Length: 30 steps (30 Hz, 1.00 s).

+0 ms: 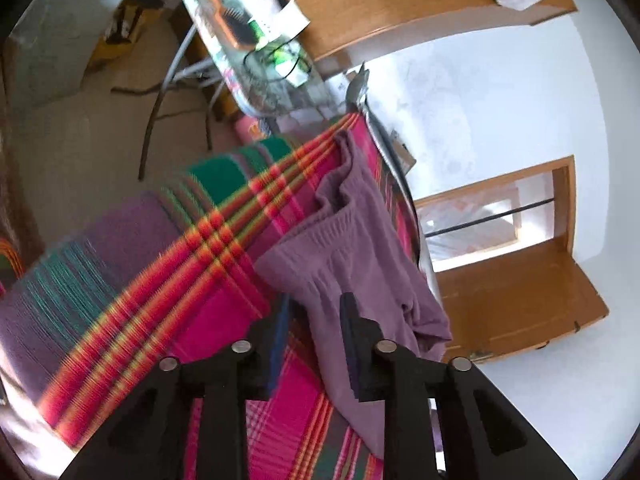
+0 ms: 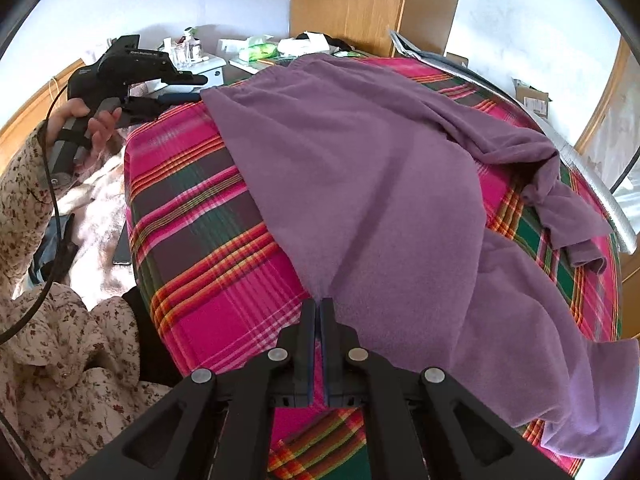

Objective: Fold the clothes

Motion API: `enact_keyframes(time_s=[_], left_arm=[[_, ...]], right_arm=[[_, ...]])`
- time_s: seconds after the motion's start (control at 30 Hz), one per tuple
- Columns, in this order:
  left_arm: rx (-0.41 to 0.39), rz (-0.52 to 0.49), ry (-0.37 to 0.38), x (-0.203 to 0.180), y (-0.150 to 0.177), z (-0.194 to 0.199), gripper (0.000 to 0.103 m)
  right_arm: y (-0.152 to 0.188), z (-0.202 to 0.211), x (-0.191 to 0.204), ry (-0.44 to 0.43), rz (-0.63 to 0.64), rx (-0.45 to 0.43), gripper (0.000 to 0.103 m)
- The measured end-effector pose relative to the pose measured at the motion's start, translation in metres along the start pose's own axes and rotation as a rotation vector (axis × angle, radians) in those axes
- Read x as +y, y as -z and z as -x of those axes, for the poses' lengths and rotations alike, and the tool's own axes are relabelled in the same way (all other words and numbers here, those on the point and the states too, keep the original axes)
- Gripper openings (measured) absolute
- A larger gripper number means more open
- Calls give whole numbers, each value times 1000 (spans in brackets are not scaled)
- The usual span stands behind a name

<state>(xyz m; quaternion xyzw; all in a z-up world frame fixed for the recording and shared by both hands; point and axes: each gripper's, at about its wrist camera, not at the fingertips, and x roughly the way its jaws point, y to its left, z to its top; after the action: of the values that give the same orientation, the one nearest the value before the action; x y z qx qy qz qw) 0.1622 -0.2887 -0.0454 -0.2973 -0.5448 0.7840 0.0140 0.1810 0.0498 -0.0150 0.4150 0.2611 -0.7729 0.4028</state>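
A purple garment (image 2: 360, 168) lies spread on the plaid blanket (image 2: 192, 216) that covers the bed. The right tongs (image 2: 319, 308) are pressed together, pinching its near edge. The left tongs (image 1: 316, 312) stand spread at the elastic waistband, with the cloth lying loose between the fingers (image 1: 352, 320).

Purple garment's (image 2: 360, 184) lower corner beyond the frame edge; plaid cover (image 1: 132, 264) smeared, perhaps motion blur.
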Motion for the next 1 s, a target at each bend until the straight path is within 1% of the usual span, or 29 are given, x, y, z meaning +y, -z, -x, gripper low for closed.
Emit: enact_keyframes(time_s=[0.13, 0.2, 0.27, 0.33, 0.4, 0.47, 0.5, 0.53, 0.83, 1.0], left_arm=[[78, 7, -13, -3, 6, -16, 25], [93, 6, -26, -6, 7, -23, 25], [92, 11, -32, -9, 3, -29, 25], [79, 42, -34, -9, -4, -36, 25], [61, 66, -5, -8, -9, -39, 25], [50, 60, 4, -8, -8, -39, 25], [43, 48, 4, -9, -8, -38, 23], [36, 33, 3, -10, -7, -37, 5], [-49, -18, 36, -11, -10, -5, 4], [-79, -16, 24, -2, -7, 13, 4]], right_arm=[[2, 0, -2, -8, -1, -2, 2], [3, 0, -1, -10, 0, -2, 2], [4, 1, -2, -12, -1, -3, 2], [5, 1, -2, -13, -2, -3, 2], [6, 2, -2, -13, -3, -5, 2], [7, 3, -2, -12, -8, -8, 2], [8, 4, -2, -12, -10, -9, 2], [8, 4, -3, -11, -10, -9, 2], [10, 9, 0, -17, -7, -18, 2], [11, 11, 4, -30, 0, -22, 2]])
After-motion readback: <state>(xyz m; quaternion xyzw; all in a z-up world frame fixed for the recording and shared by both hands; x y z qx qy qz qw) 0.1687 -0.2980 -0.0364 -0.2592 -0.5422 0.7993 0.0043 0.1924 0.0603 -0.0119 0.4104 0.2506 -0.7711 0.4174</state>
